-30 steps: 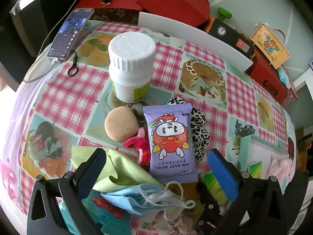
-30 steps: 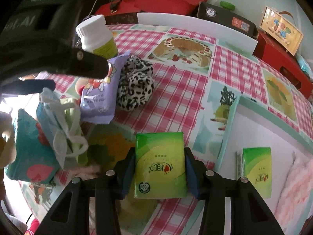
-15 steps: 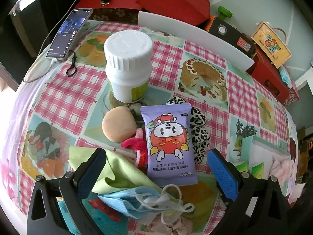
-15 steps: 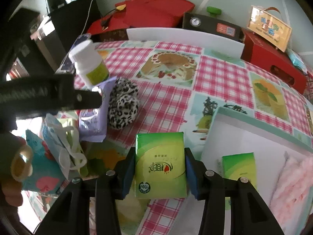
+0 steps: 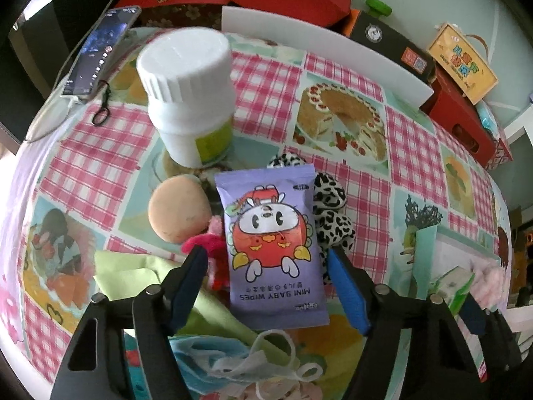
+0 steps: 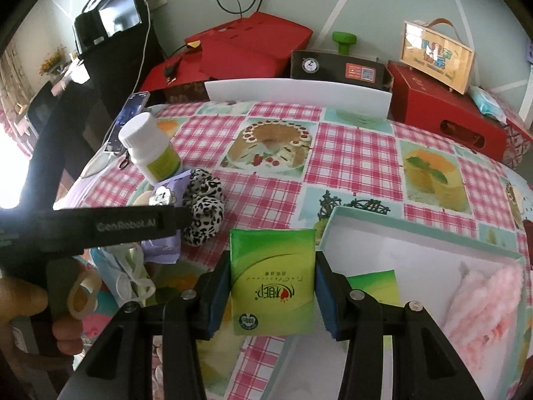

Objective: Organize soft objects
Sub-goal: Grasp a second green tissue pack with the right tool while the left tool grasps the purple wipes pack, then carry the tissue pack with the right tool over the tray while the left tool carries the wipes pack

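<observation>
**Wipes framed, tissues gripped**

Left wrist: my left gripper (image 5: 266, 286) was closing around the wipes pack (image 5: 271, 250), pads not yet touching it; the pack lay on the table (image 5: 349, 173) against a leopard scrunchie (image 5: 333, 210).

Right wrist: my right gripper (image 6: 272, 296) clamped a green tissue pack (image 6: 272, 280), lifted beside the box (image 6: 416, 230).

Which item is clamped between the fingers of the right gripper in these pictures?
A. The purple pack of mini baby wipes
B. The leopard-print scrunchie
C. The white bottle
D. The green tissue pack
D. In the right wrist view the right gripper has its blue pads pressed on both sides of the green tissue pack, held up near the edge of the white box.
</observation>
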